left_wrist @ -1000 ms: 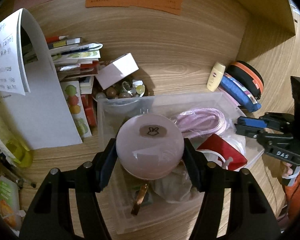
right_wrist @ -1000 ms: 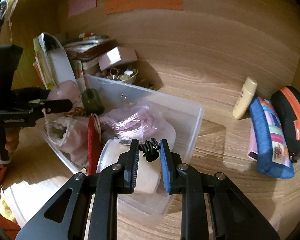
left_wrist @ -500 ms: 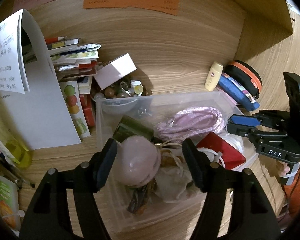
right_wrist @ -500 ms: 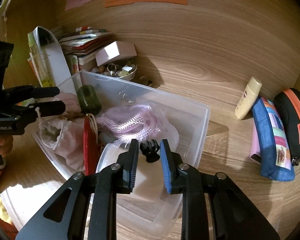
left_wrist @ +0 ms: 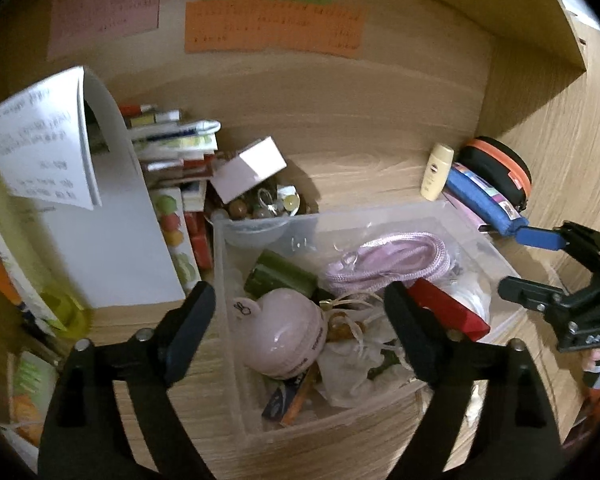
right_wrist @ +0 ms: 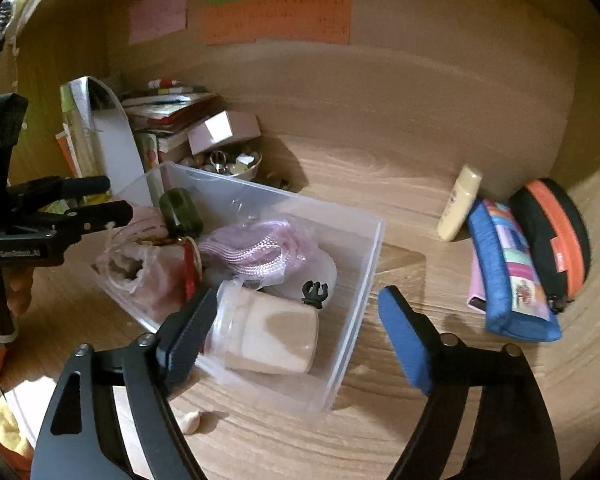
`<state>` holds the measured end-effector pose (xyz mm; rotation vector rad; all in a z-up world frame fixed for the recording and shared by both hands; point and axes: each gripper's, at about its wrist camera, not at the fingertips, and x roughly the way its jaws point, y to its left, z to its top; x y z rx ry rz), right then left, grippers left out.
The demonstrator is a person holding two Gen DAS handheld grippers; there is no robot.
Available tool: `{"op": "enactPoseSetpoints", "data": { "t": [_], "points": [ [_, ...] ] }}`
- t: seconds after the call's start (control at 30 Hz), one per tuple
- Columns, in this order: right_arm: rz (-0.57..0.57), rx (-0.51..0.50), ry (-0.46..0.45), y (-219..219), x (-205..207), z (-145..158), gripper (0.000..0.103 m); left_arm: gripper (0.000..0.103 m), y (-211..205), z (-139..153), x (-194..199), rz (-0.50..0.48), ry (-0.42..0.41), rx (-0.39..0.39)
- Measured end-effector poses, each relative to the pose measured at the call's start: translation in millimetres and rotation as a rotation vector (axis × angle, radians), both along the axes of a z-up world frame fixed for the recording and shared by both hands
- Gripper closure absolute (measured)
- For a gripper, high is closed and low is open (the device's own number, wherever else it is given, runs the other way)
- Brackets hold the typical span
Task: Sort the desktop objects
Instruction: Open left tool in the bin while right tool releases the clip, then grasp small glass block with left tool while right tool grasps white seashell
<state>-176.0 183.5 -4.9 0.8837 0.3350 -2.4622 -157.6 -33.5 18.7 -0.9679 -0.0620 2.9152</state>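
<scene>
At far left a curled paper (left_wrist: 40, 140) leans over a book stack (left_wrist: 172, 148), with a white box (left_wrist: 248, 168) tilted on a bowl of beads (left_wrist: 260, 208) just right of it. The clear bin (left_wrist: 228, 280) sits mid-desk. The left gripper (left_wrist: 300, 332) hangs over its near left corner, jaws opening and gripping nothing; the pink ball (left_wrist: 284, 336) lies below them in the bin, apart from both pads, beside a green cylinder (left_wrist: 280, 280), a pink cord (left_wrist: 388, 260) and a red case (left_wrist: 448, 312). The right gripper (right_wrist: 296, 336) hangs over the bin's near right corner, jaws also opening and empty; the black clip (right_wrist: 315, 293) lies in the bin beyond them, by a jar (right_wrist: 268, 336). Right of the bin lie a cream bottle (right_wrist: 460, 204), a blue pouch (right_wrist: 508, 268) and a black-and-orange case (right_wrist: 556, 232).
</scene>
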Motion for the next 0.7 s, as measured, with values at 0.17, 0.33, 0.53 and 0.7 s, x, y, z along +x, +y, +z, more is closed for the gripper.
{"op": "enactPoseSetpoints", "data": {
  "t": [0.17, 0.33, 0.53, 0.7],
  "points": [
    [0.002, 0.013, 0.011, 2.5, 17.4, 6.7, 0.017, 0.008, 6.4, 12.0, 10.9, 0.016, 0.034, -0.037],
    [0.018, 0.02, 0.035, 3.9, 36.7, 8.6, 0.014, 0.005, 7.9, 20.1, 31.6, 0.04, 0.067, -0.067],
    [0.07, 0.039, 0.028, 3.3, 57.7, -0.9, 0.014, 0.004, 5.3, 10.6, 56.3, 0.028, 0.032, -0.089],
    [0.1, 0.067, -0.008, -1.6, 66.2, -20.5, 0.014, 0.004, 5.6, -7.1, 67.7, 0.027, -0.028, -0.114]
  ]
}}
